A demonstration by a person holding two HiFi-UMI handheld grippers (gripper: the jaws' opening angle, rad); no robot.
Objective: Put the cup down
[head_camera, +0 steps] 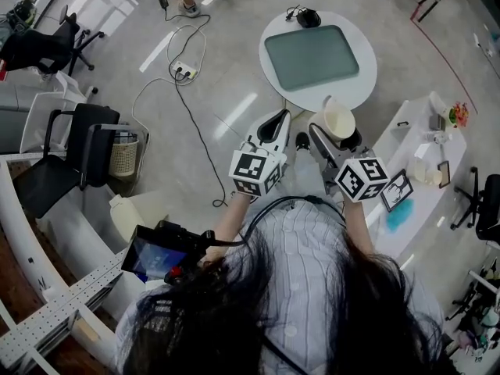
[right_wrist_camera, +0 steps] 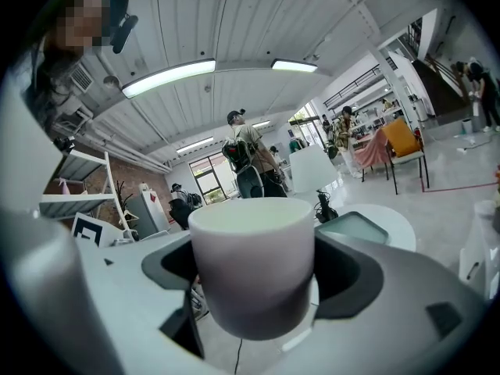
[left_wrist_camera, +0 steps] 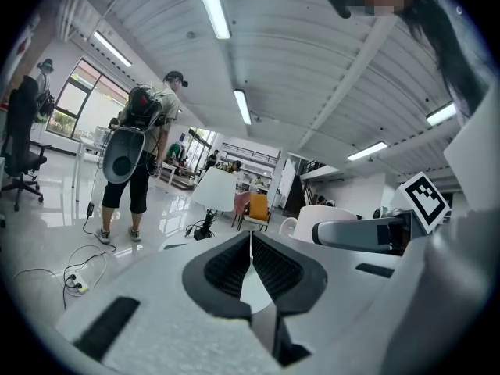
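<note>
A white cup [right_wrist_camera: 251, 268] sits upright between the jaws of my right gripper [right_wrist_camera: 254, 283], which is shut on it. From above, the cup [head_camera: 339, 121] hangs in the air just short of the round white table [head_camera: 355, 92], held by the right gripper [head_camera: 334, 137]. To its left at about the same height, my left gripper [head_camera: 273, 128] has its jaws pressed together with nothing in them. In the left gripper view the shut pads [left_wrist_camera: 251, 268] meet in a thin line, and the cup [left_wrist_camera: 312, 219] with the right gripper [left_wrist_camera: 367, 233] shows at the right.
On the round table lies a grey-green tray [head_camera: 311, 57] and a dark cabled item [head_camera: 306, 16]. A white desk [head_camera: 422, 209] with small things stands at right. Cables and a power strip [head_camera: 184, 70] cross the floor. Chairs [head_camera: 78, 155] and a bin [head_camera: 123, 156] stand at left. A person [left_wrist_camera: 141, 162] stands nearby.
</note>
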